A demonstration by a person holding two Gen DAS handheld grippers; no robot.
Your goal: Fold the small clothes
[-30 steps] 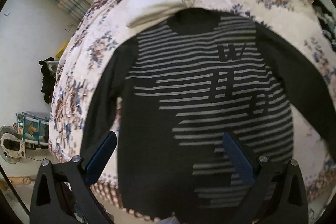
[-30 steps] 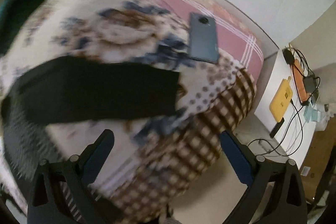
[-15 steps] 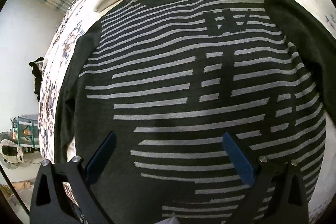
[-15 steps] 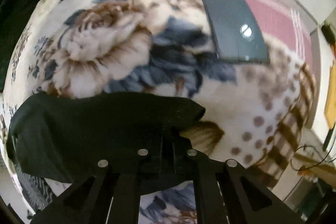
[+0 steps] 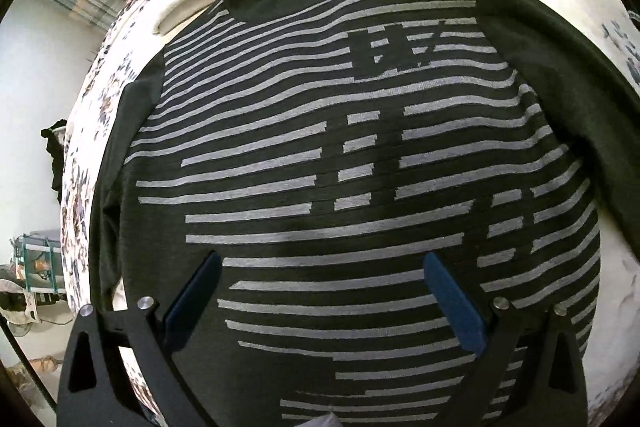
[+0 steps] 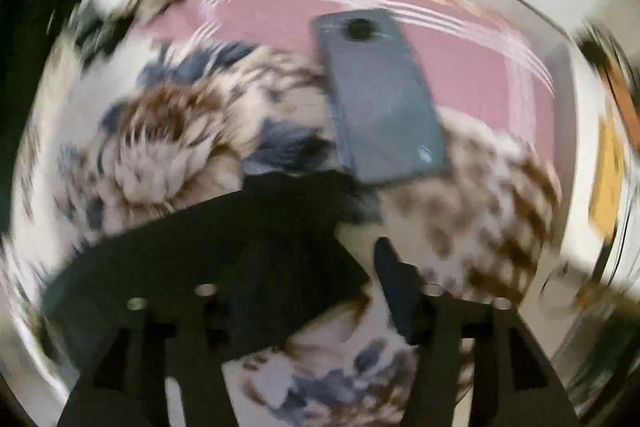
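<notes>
My left tool [image 5: 320, 291] gapes empty above the sweater [image 5: 340, 155]; right tool [image 6: 320, 287], jaws just reopening around the sleeve [image 6: 192, 247], could snag the phone [image 6: 380, 107].

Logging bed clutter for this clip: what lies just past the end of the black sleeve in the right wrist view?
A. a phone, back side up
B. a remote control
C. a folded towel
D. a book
A: the phone shows its round camera lens, lying by the sleeve tip.

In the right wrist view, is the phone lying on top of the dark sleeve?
No. The phone lies on the flowered blanket, and the sleeve ends just below its lower edge rather than running under it.
</notes>
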